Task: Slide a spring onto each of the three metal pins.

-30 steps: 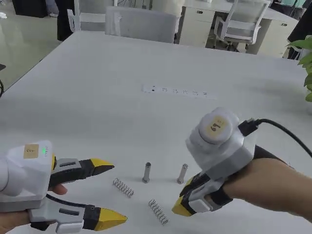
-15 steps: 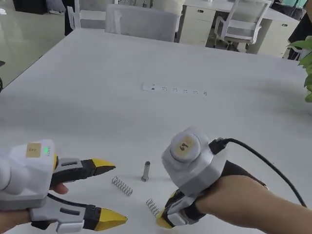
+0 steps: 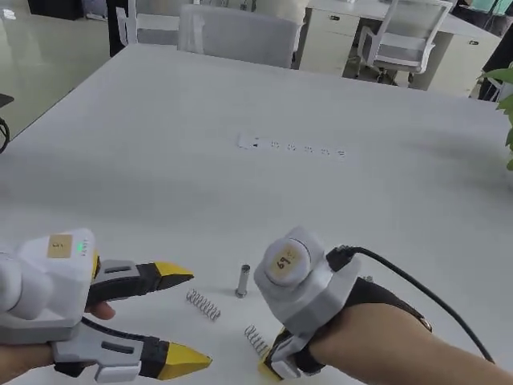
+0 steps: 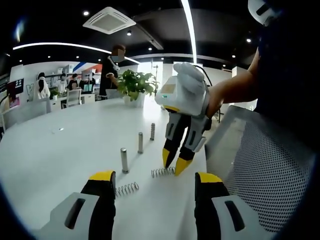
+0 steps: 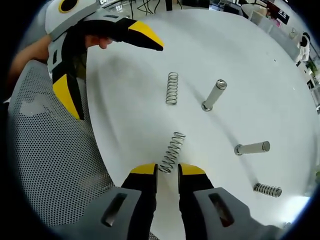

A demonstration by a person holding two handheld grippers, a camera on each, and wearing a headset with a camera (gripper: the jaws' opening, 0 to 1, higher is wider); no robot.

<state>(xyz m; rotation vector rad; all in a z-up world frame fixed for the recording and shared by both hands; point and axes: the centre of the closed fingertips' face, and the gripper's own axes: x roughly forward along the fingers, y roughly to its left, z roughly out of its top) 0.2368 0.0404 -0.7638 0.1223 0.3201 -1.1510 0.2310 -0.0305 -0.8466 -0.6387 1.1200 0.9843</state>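
R gripper (image 5: 168, 170): fingers nearly together, a narrow gap left. The end of a spring (image 5: 172, 150) sits in that gap at bottom centre of the right gripper view. Can't tell if the pads actually press it.

L gripper (image 4: 156, 177): fingers wide apart, holding nothing, touching nothing. In the head view it's at lower left (image 3: 196, 319), with R gripper (image 3: 268, 367) at bottom centre.

2nd spring (image 4: 127, 188) lies flat just above L gripper's left finger. 3rd spring (image 5: 267, 189) lies at lower right of the right gripper view.

3 pins stand upright in a row, centre of the left gripper view: 1st pin (image 4: 124, 160), 2nd pin (image 4: 140, 142), 3rd pin (image 4: 152, 131).

Surface is a white table (image 3: 160, 160) with a socket strip (image 3: 292, 147) set in it at mid-frame. Grey chair (image 3: 236, 36) at top centre, plant (image 4: 132, 82) at the far edge, people in the bkgd, upper left. Mesh seat (image 5: 50, 165) at lower left.

In the head view R gripper's body hides 2 pins and its own fingertips are mostly cut off.
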